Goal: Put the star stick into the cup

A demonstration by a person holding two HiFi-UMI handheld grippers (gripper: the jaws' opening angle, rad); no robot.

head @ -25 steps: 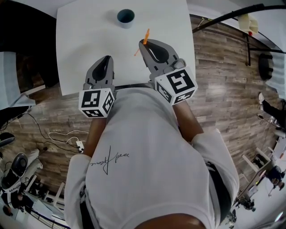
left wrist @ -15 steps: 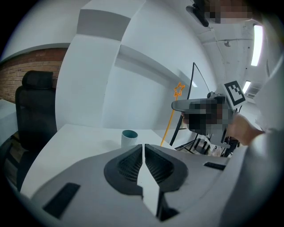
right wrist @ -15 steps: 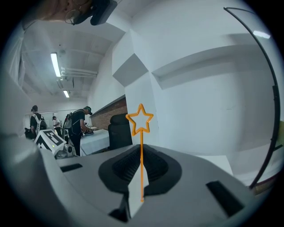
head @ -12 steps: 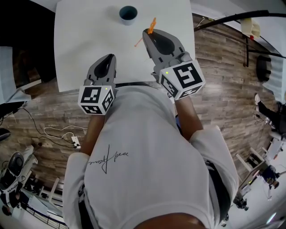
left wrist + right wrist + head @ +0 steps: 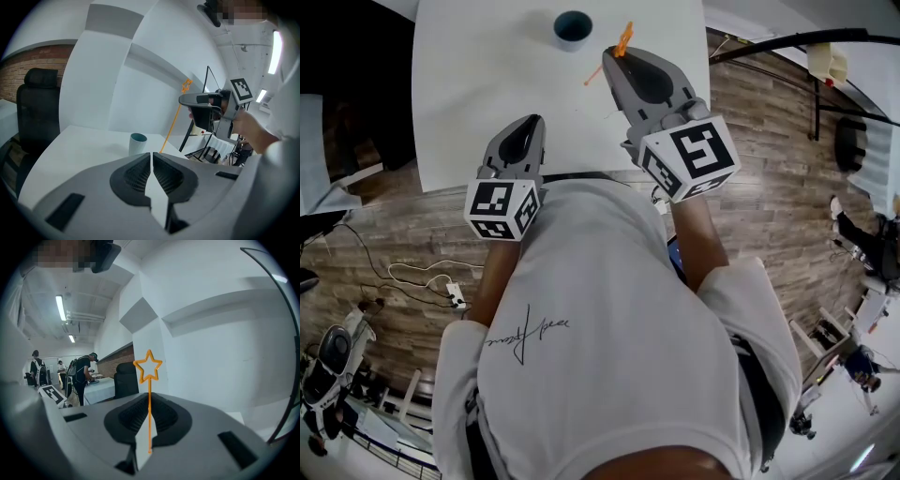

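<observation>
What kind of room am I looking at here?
Probably a lab or office workspace: a plain white table on a wood-plank floor, loose cables and a black office chair.

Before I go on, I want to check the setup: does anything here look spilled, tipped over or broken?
Nothing stands out. The cup stands upright on the white table, with nothing spilled around it. The star stick is unbent, clamped at a slant in the right gripper's jaws, star end up.

L hand-held gripper (image 5: 151, 161) jaws together, cup (image 5: 137, 143) ahead, star stick (image 5: 174, 124) tilted nearby
</observation>
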